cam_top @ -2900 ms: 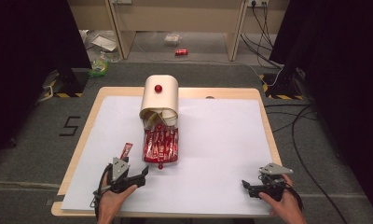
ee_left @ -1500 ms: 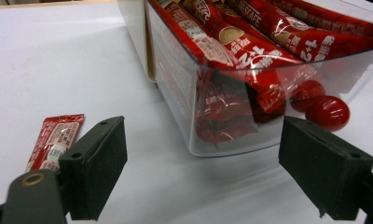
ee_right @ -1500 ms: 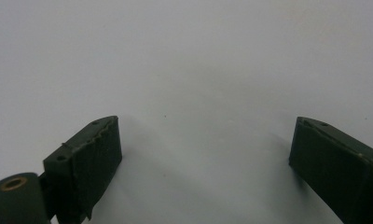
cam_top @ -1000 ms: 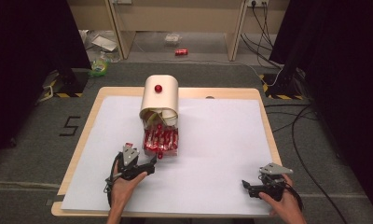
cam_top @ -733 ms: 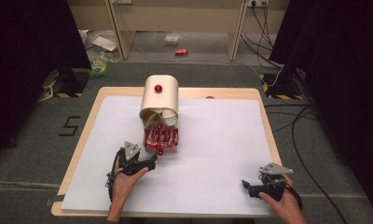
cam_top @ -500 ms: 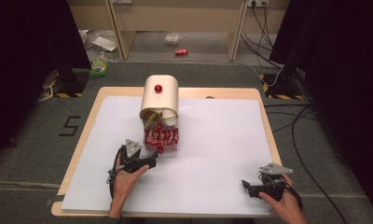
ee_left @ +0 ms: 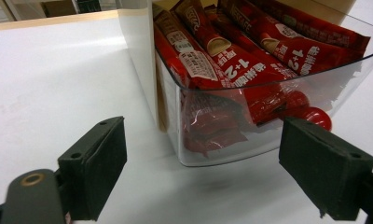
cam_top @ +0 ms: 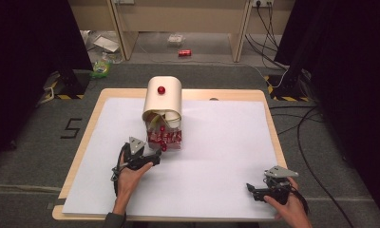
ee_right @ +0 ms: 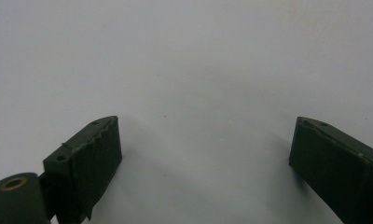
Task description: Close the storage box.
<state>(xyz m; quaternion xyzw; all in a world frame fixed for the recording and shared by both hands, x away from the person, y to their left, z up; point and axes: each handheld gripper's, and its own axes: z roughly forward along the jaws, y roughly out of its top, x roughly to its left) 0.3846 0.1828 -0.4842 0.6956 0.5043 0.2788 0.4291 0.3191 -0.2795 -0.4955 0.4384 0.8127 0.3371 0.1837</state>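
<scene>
At table centre, toward 12 o'clock, stands the dispenser point(cam_top: 162, 99), its clear drawer point(ee_left: 268, 100) full of red sachets point(ee_left: 250, 44). Left gripper point(cam_top: 152, 156) sits just at the drawer's 6 o'clock, jaws wide, gripping nothing. Right gripper point(cam_top: 254, 190) rests at 5 o'clock, well apart, jaws wide, empty. Judged step: pushing the drawer home; next move calls for a straight, level push.

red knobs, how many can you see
2: one red knob on top of the cream dispenser, one red knob on the clear drawer front. Others may be hidden.
</scene>
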